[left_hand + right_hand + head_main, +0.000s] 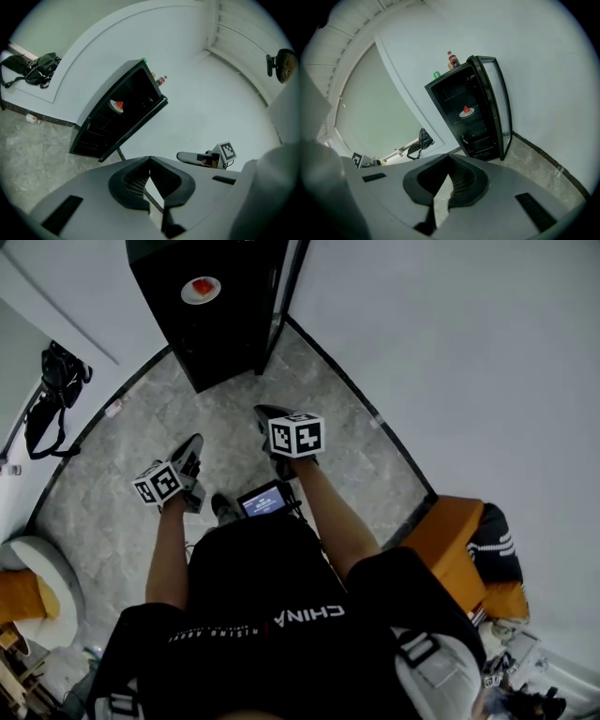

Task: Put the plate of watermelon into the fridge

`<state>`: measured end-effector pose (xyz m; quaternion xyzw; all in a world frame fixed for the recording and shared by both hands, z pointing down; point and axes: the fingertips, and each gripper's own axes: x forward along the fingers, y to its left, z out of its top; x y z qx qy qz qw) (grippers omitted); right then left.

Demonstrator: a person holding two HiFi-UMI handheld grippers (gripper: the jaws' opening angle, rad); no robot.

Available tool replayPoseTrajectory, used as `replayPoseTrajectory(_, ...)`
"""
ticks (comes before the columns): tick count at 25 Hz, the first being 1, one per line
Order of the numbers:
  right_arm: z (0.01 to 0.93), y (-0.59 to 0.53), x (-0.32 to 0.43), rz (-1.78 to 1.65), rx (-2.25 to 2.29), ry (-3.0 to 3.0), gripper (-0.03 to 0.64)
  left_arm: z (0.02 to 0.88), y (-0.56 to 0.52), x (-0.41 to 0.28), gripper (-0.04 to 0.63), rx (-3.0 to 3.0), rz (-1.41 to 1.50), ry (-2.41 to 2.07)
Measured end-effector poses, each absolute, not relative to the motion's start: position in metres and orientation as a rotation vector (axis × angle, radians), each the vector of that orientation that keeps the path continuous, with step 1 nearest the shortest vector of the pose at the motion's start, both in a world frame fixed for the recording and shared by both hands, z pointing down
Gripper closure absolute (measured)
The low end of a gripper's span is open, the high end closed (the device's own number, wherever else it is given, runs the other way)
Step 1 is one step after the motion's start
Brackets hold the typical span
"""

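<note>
The white plate of watermelon rests on a shelf inside the black fridge, well ahead of both grippers. In the right gripper view the plate sits on a middle shelf, and the fridge's glass door stands open to the right. The left gripper view shows the same plate inside the fridge. My left gripper and right gripper hang over the marble floor, short of the fridge. The jaws of both meet at the tips with nothing between them.
A cola bottle and a green can stand on top of the fridge. A black bag hangs at the left wall. An orange seat is at the right and a round white chair at the lower left.
</note>
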<state>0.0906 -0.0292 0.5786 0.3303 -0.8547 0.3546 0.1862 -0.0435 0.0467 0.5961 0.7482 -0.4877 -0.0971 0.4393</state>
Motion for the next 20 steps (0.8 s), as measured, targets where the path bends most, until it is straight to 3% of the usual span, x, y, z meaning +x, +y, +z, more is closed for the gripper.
replayPoseTrajectory(8, 0.579, -0.031, 0.091, 1.043, 0.911, -2.448, 0.601, 0.597, 0.043, -0.045, 0.583, 1.856, -0.077, -1.290)
replayPoseTrajectory(20, 0.562, -0.038, 0.102, 0.988, 0.925, -2.461, 0.601, 0.592, 0.031, -0.038, 0.583, 1.848, -0.088, -1.275)
